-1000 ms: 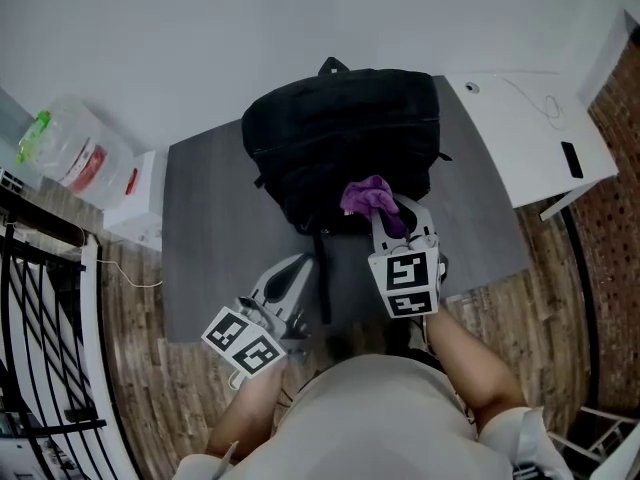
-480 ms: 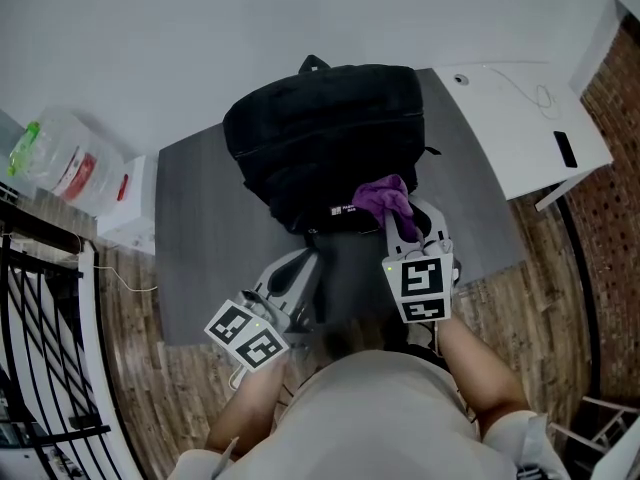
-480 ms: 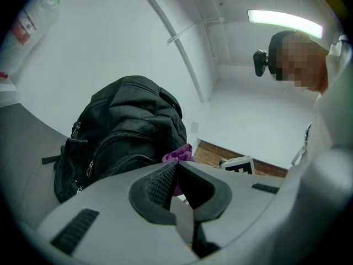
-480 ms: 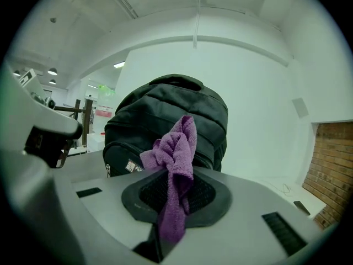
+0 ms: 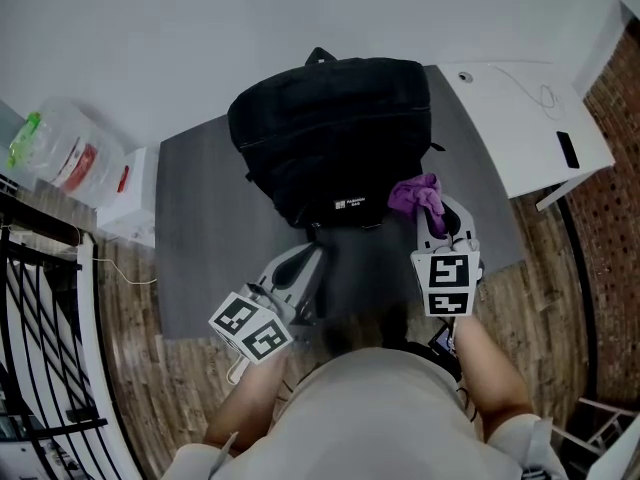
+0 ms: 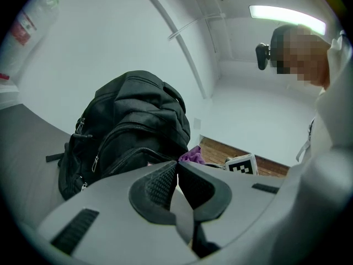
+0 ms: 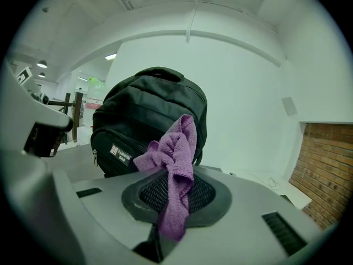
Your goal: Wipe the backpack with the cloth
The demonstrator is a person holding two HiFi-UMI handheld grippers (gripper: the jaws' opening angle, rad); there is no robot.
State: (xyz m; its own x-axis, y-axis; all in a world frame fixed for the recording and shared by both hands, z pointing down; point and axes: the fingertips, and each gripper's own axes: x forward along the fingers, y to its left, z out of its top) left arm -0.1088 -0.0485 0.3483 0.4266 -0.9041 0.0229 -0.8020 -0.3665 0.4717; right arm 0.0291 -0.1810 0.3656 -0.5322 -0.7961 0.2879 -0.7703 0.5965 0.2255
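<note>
Right claw [image 7: 175, 196] pinches one cloth [image 7: 175, 148]; one backpack [image 5: 330, 138]; left claw [image 6: 177, 176] closed, empty.

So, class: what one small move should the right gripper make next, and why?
Probably slide the right gripper left, pressing the purple cloth it clamps onto the backpack front. The cloth sits at the backpack's lower right edge in the head view; the broad front lies to its left.

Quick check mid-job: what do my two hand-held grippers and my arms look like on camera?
The left hand-held gripper and the right hand-held gripper are light grey moulded shells. Each tapers to two jaws lined with black textured pads and carries a white cube with black square markers. No cables show. The person wears a pale top; the forearms are uncovered.
</note>
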